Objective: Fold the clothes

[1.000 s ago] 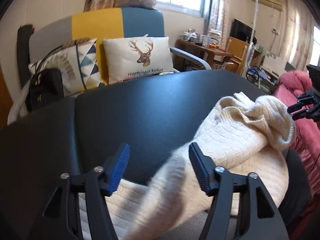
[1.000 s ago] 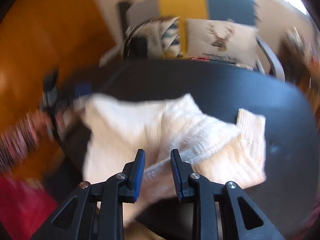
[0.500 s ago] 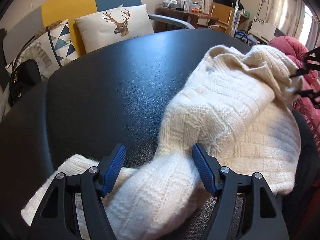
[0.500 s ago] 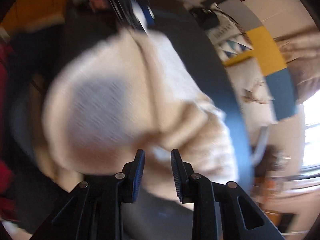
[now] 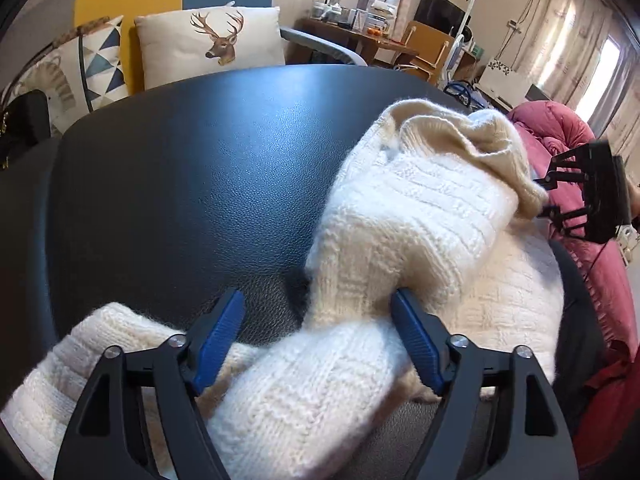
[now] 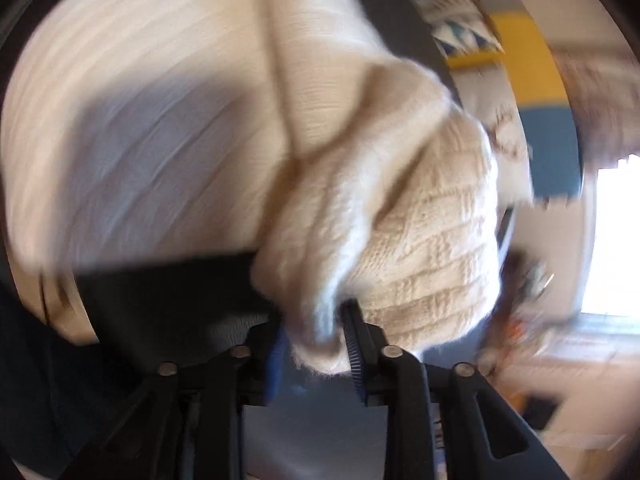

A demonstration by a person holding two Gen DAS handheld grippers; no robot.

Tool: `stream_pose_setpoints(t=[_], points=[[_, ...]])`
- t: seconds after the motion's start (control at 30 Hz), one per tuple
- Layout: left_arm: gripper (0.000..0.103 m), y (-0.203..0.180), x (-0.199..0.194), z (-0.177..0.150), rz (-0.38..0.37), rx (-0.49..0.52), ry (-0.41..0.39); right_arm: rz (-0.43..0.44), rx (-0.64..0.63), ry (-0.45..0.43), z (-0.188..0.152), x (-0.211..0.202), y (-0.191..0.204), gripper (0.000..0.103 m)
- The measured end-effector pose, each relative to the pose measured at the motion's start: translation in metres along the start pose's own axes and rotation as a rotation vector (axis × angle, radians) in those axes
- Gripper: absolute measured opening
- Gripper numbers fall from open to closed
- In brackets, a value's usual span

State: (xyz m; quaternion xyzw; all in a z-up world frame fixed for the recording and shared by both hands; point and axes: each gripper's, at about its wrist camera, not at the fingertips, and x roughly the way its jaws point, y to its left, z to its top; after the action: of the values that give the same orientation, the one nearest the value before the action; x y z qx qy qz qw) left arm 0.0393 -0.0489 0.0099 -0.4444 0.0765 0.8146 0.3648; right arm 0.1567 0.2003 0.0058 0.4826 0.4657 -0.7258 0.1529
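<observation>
A cream knitted sweater [image 5: 420, 216] lies bunched on the black table [image 5: 180, 184], toward its right side. One sleeve [image 5: 320, 392] runs toward me between the wide-apart blue pads of my left gripper [image 5: 318, 340], which is open. In the left wrist view my right gripper [image 5: 540, 196] pinches the sweater's far right edge. The right wrist view is blurred; there my right gripper [image 6: 316, 332] is shut on a thick fold of the sweater [image 6: 420, 248], which fills most of the frame.
A sofa with a deer pillow [image 5: 212, 40] and a patterned pillow [image 5: 92, 60] stands behind the table. A black bag [image 5: 20, 120] sits at far left. A pink quilt [image 5: 560, 132] lies beyond the table's right edge. A cluttered desk [image 5: 360, 36] is at the back.
My right gripper has swung round while holding the sweater, dragging its bunched end. My left gripper dipped toward the table and stays open astride the sleeve.
</observation>
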Motion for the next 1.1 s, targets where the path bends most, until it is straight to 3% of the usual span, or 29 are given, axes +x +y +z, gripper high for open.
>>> stream_pose_setpoints(t=[0.1,0.2,0.33,0.43,0.63,0.83,0.93,1.07,1.1], points=[[0.08,-0.007,0.001,-0.003,0.046,0.005,-0.016,0.111,0.296,-0.096,-0.01,-0.001,-0.03,0.008],[0.026,-0.012,0.002,-0.004,0.042,-0.027,-0.036,0.217,0.601,-0.223,-0.028,0.0,-0.057,0.007],[0.014,-0.022,-0.002,-0.006,0.036,-0.035,-0.054,0.359,1.007,-0.393,-0.051,0.002,-0.093,0.007],[0.012,-0.025,-0.021,-0.001,0.006,-0.071,-0.127,0.437,1.254,-0.512,-0.064,0.0,-0.115,0.006],[0.004,-0.017,-0.081,0.014,-0.057,-0.2,-0.368,0.344,1.334,-0.658,-0.055,-0.027,-0.141,0.006],[0.004,-0.033,-0.115,0.018,-0.021,-0.18,-0.506,0.075,1.268,-0.741,-0.041,-0.068,-0.179,0.005],[0.004,-0.041,-0.131,0.019,-0.003,-0.17,-0.576,-0.014,1.241,-0.778,-0.041,-0.091,-0.183,0.005],[0.0,-0.045,-0.183,0.026,-0.043,-0.236,-0.816,-0.142,1.209,-0.854,-0.038,-0.134,-0.191,0.005],[0.0,-0.045,-0.193,0.03,-0.058,-0.227,-0.841,-0.17,1.193,-0.885,-0.036,-0.149,-0.194,0.005]])
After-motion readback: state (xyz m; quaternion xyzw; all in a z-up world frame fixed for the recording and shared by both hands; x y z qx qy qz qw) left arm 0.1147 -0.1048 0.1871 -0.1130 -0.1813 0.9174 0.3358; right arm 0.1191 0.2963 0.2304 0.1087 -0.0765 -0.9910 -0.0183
